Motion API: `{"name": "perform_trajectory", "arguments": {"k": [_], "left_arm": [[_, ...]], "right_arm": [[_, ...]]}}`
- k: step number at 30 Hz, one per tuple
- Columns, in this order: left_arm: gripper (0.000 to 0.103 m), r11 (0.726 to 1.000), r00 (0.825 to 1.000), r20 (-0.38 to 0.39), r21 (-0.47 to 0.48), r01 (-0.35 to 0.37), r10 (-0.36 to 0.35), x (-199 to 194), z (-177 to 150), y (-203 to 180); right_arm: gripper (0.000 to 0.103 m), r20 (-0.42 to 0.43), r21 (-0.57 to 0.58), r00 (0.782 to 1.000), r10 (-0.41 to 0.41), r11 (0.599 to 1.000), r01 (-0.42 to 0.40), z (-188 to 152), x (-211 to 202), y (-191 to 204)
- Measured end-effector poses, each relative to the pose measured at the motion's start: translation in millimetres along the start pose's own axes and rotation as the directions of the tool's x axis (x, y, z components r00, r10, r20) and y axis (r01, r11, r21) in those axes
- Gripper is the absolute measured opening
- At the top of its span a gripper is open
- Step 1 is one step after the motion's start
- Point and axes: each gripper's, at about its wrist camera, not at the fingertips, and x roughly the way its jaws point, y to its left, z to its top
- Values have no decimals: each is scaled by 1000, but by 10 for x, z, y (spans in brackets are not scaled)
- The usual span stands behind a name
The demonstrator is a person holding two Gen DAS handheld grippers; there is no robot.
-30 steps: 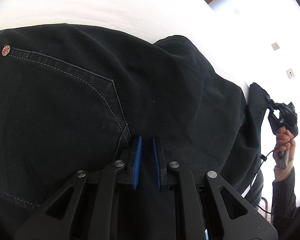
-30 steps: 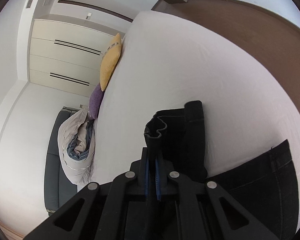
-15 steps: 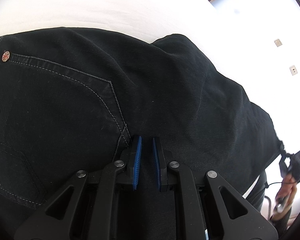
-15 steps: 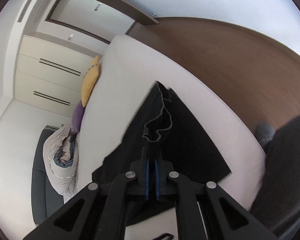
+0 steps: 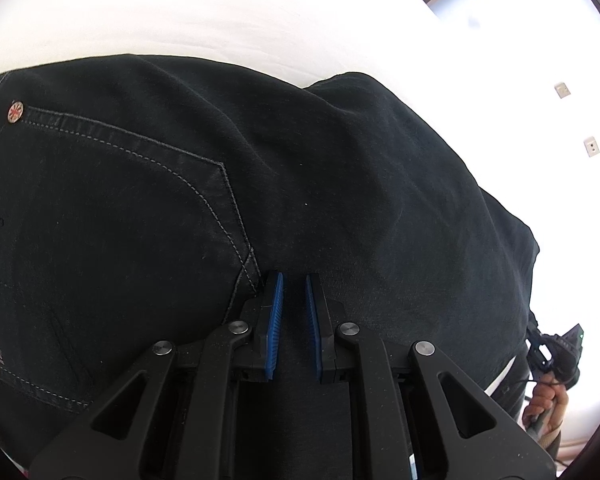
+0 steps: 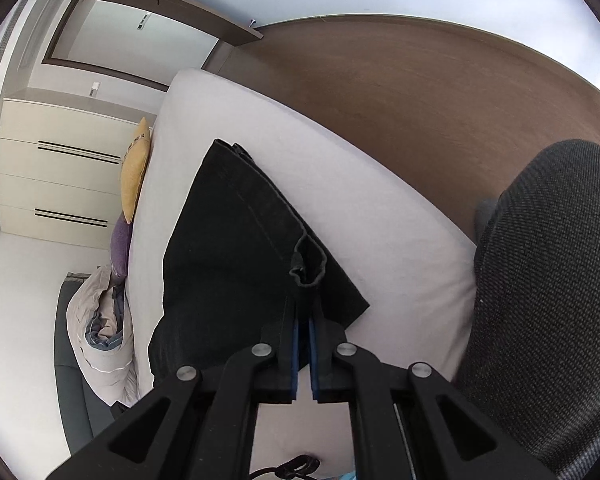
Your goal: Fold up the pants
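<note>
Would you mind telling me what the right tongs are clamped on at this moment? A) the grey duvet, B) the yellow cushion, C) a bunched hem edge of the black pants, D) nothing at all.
C: in the right wrist view, the right tongs pinch a crumpled hem of the black pants, which lie draped across the white bed, well clear of the yellow cushion.

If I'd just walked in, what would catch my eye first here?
Dark pants sprawl across a white bed, filling the left view. The right tool pinches a bunched hem. A yellow pillow and a purple pillow stand at the bed's far side.
</note>
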Motion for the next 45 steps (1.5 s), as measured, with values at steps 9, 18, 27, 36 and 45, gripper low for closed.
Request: {"name": "perform_trajectory", "arguments": {"k": [9, 18, 27, 36, 45], "left_arm": [[11, 1000, 1000, 6, 24, -6, 5, 4, 61, -33], [12, 1000, 999, 35, 8, -4, 4, -22, 26, -14], [12, 1000, 997, 68, -4, -31, 31, -101, -80, -101], [13, 996, 985, 158, 73, 60, -71, -279, -39, -568], [13, 996, 992, 117, 80, 40, -49, 69, -28, -668]], "right_arm": [[6, -13, -21, 999, -52, 998, 51, 26, -124, 2], [12, 64, -233, 998, 8, 973, 7, 88, -480, 704], [12, -255, -381, 960, -117, 925, 11, -375, 780, 967], [0, -154, -339, 974, -164, 935, 104, -272, 269, 441], [22, -128, -499, 981, -145, 864, 62, -217, 123, 1291]]}}
